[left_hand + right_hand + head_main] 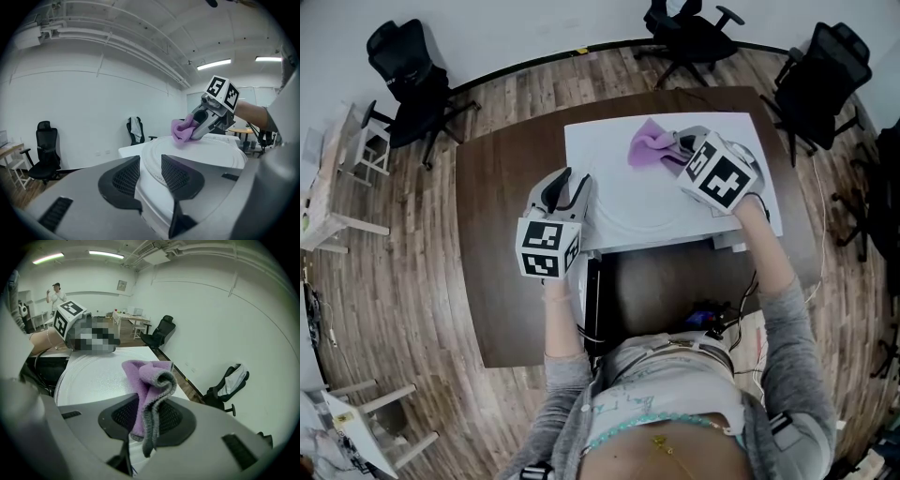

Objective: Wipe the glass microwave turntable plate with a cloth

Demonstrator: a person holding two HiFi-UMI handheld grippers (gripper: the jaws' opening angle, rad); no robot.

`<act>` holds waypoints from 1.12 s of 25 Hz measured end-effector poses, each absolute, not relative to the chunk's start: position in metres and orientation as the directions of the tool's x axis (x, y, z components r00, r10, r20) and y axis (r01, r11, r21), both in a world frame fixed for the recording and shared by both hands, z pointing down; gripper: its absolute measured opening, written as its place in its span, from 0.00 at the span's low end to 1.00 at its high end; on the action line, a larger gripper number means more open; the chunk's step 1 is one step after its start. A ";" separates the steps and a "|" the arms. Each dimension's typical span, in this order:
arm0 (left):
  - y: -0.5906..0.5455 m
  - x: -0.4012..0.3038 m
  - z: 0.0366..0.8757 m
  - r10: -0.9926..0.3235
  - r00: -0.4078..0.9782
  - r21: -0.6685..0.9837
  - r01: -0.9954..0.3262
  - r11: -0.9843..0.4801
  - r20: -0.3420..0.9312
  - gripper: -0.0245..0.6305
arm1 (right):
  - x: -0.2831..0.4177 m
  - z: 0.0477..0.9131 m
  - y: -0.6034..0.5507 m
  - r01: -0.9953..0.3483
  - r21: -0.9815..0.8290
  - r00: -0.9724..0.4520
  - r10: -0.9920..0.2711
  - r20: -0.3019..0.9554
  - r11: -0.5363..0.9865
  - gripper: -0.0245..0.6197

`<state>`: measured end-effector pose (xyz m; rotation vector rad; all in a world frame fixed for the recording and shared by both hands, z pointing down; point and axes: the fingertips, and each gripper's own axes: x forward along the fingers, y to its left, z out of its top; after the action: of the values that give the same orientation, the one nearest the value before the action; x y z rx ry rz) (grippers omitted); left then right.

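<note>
Glass, clear with a faint frosted texture and raised concentric rings: the turntable plate (630, 217) lies flat on a white sheet (591, 141) that covers the far part of a dark brown table (497, 187). The cloth (645, 145) is lilac with a grey underside, bunched into folds.

The head view alone shows the layout from above: the left claw (570, 181) sits at the plate's near left rim, the right claw (680, 150) at its far right side, and black office chairs (408, 80) stand around the table. The left gripper view shows the plate (206, 154) edge-on and the cloth (180, 131) pressed onto its far part by the right claw (197, 127). The right gripper view shows the plate's pebbled surface (93, 376) and the cloth's knit (150, 380) up close.

The left claw (150, 165) has its jaws spread, with the plate's rim running through the gap; whether the pads press on the glass I cannot tell. The right claw (149, 420) is pinching the cloth, which rises in a fold above its jaws, with the plate just beyond and below.
</note>
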<state>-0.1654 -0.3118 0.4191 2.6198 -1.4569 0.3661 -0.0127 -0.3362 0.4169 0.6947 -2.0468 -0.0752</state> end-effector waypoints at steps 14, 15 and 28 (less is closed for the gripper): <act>-0.313 -0.167 0.418 -0.820 0.504 -0.019 -0.849 -0.528 0.271 0.27 | 0.016 0.417 -0.308 -0.486 0.316 -0.353 -0.514 0.782 0.815 0.19; -0.313 -0.167 0.418 -0.821 0.504 -0.019 -0.849 -0.528 0.270 0.27 | 0.018 0.417 -0.305 -0.487 0.316 -0.351 -0.514 0.783 0.814 0.19; -0.311 -0.164 0.418 -0.823 0.498 -0.029 -0.851 -0.525 0.273 0.27 | 0.028 0.418 -0.267 -0.467 0.330 -0.315 -0.503 0.805 0.820 0.19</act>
<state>-0.1644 -0.3107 0.4176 2.6230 -1.4713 0.3864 0.0284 -0.2671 0.4179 0.7223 -1.9575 -0.0434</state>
